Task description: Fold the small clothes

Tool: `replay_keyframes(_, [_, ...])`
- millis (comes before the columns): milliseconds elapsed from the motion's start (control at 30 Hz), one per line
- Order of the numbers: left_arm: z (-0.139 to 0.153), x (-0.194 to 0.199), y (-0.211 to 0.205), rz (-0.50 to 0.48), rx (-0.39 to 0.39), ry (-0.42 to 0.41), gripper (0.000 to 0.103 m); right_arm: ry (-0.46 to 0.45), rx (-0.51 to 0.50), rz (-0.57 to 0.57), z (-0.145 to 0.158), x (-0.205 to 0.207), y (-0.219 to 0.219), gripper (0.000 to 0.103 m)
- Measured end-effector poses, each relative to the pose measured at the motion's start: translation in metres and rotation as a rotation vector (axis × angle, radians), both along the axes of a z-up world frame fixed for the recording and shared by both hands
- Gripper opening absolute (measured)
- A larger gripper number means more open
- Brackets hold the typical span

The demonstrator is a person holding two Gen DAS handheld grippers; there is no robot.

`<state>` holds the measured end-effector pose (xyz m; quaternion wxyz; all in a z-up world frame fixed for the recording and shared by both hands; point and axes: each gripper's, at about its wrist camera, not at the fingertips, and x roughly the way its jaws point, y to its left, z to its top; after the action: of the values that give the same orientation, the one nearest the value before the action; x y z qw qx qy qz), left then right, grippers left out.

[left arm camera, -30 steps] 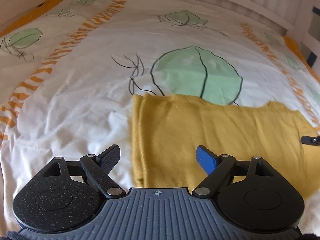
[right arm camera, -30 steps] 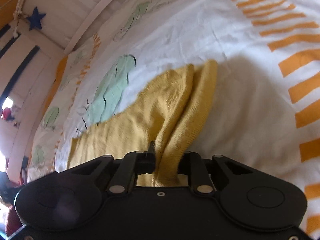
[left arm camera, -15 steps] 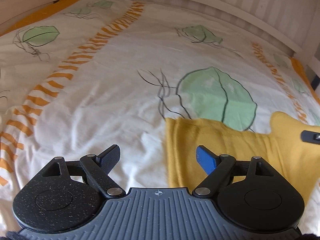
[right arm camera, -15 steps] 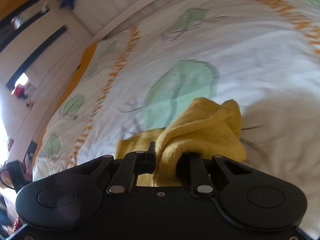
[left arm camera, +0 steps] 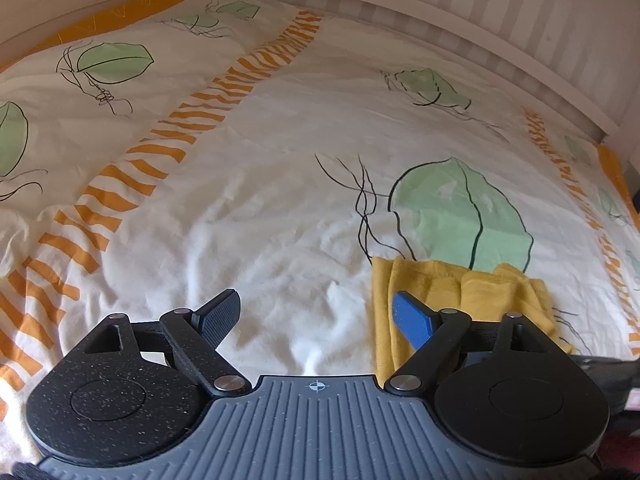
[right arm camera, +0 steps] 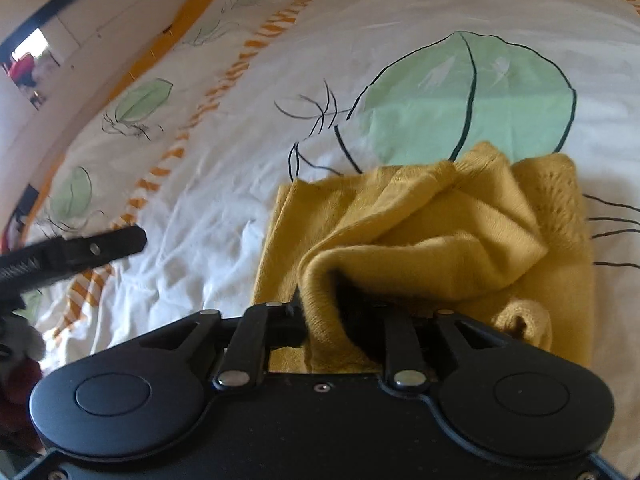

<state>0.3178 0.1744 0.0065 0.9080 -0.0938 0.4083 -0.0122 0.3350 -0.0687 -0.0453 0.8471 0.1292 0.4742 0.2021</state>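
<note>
A mustard-yellow knit garment [right arm camera: 432,232] lies on the bed, its right part folded over onto its left part in a loose bunch. My right gripper [right arm camera: 326,312] is shut on a fold of that garment and holds it just above the lower layer. In the left wrist view the garment [left arm camera: 460,292] lies low at the right, behind my blue fingertip [left arm camera: 412,324]. My left gripper [left arm camera: 316,316] is open and empty over white sheet, left of the garment's left edge. It also shows in the right wrist view [right arm camera: 80,250] at the left.
The bed is covered by a white sheet [left arm camera: 248,208] with green leaf prints and orange striped bands. A white slatted rail [left arm camera: 460,12] runs along the far side. A doorway [right arm camera: 32,64] shows at far left in the right wrist view.
My right gripper has carried the garment's right end up and over to the left, doubling it. My left gripper has drifted left, off the garment, and stayed open.
</note>
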Motion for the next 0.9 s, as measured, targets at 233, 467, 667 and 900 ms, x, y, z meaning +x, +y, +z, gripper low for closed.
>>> replay_keyframes(233, [0.004, 0.000, 0.007, 0.026, -0.015, -0.019, 0.083, -0.068, 0.071, 0.100, 0.022, -0.014, 0.011, 0.066])
replay_keyframes(467, [0.001, 0.002, 0.011, 0.041, -0.016, -0.003, 0.083, -0.140, 0.239, 0.142, 0.051, -0.026, 0.004, 0.066])
replay_keyframes(667, [-0.001, 0.002, 0.008, 0.031, -0.013, 0.006, 0.083, -0.193, 0.254, 0.072, 0.062, -0.038, -0.030, 0.068])
replay_keyframes(900, [-0.006, 0.002, -0.012, -0.035, 0.018, 0.010, 0.083, -0.159, 0.109, 0.039, 0.033, -0.047, -0.042, 0.072])
